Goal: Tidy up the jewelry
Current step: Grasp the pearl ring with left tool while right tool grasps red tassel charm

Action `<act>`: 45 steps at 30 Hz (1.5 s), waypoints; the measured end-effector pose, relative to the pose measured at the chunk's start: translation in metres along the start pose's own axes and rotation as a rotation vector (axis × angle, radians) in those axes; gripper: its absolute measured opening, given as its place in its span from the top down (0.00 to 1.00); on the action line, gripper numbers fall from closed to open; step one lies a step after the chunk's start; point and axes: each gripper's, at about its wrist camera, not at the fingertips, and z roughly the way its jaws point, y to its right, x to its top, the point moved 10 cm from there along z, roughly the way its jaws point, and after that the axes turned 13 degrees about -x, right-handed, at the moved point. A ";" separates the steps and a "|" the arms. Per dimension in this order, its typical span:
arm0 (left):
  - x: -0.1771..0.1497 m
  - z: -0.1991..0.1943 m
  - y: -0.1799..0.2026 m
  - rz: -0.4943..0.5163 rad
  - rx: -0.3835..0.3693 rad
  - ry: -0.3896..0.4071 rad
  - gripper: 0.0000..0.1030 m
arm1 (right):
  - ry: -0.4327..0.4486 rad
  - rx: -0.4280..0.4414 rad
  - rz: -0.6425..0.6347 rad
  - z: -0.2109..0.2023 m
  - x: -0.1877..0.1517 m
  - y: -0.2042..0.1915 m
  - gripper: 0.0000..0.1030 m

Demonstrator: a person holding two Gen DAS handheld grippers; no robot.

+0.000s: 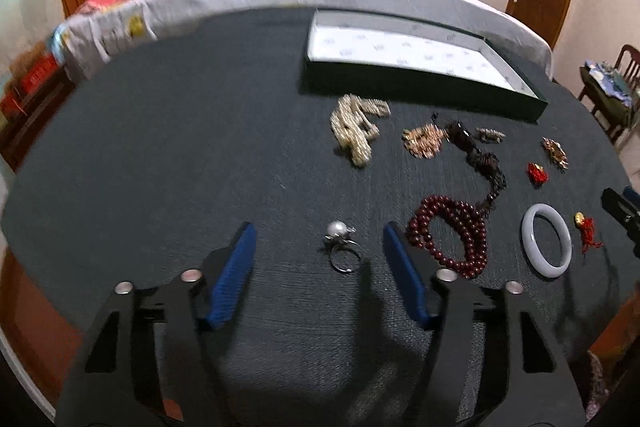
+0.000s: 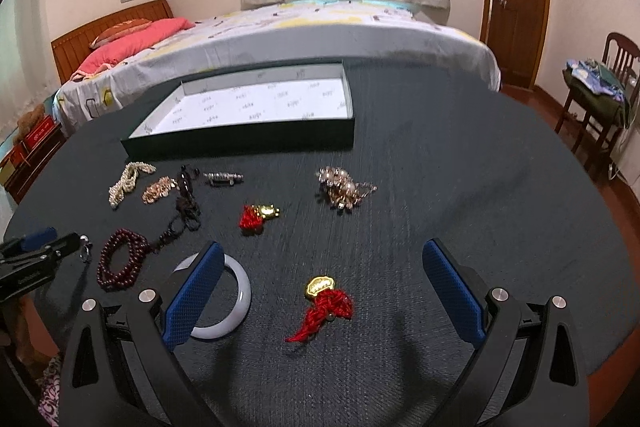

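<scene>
Pearl ring (image 1: 340, 247) lies on dark table (image 1: 160, 155), between wide-open left gripper (image 1: 318, 233) jaws. Gold charm with red tassel (image 2: 326, 301) lies between wide-open right gripper (image 2: 324, 255) jaws. White bangle (image 2: 224, 301) behind its left jaw. Tray (image 2: 248, 143) far ahead.

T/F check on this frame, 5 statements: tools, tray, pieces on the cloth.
1. Both tools are open and hold nothing. True: left tool, right tool.
2. The tray already holds jewelry. False: only its printed white liner shows.
3. The pearl ring lies between the left tool's fingers. True, untouched on the cloth.
4. The pale bangle is looped through the dark red bead strand. False: they lie apart.
5. A gold charm on red cord lies ahead of the right tool. True.
</scene>
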 end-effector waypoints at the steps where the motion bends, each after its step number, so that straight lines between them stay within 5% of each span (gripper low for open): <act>1: -0.001 0.002 -0.001 -0.003 0.001 -0.007 0.43 | -0.004 0.001 -0.004 0.002 -0.001 -0.001 0.06; 8: -0.002 0.014 -0.003 -0.005 0.007 -0.028 0.49 | -0.029 0.014 -0.015 0.015 -0.008 -0.005 0.06; 13: 0.001 0.014 -0.001 -0.003 -0.021 -0.013 0.78 | -0.046 0.020 -0.011 0.020 -0.010 -0.005 0.06; 34: 0.006 0.008 -0.004 -0.005 0.005 0.009 0.80 | -0.074 0.002 -0.008 0.026 -0.020 0.001 0.07; 37: 0.005 0.008 -0.004 -0.006 0.004 0.008 0.80 | -0.081 0.004 -0.018 0.026 -0.023 0.000 0.13; 41: 0.007 0.007 -0.004 -0.008 0.005 0.010 0.80 | -0.116 0.018 -0.037 0.029 -0.030 -0.003 0.42; 45: 0.007 0.006 -0.003 -0.003 0.005 0.014 0.80 | -0.132 0.025 -0.046 0.028 -0.038 -0.004 0.46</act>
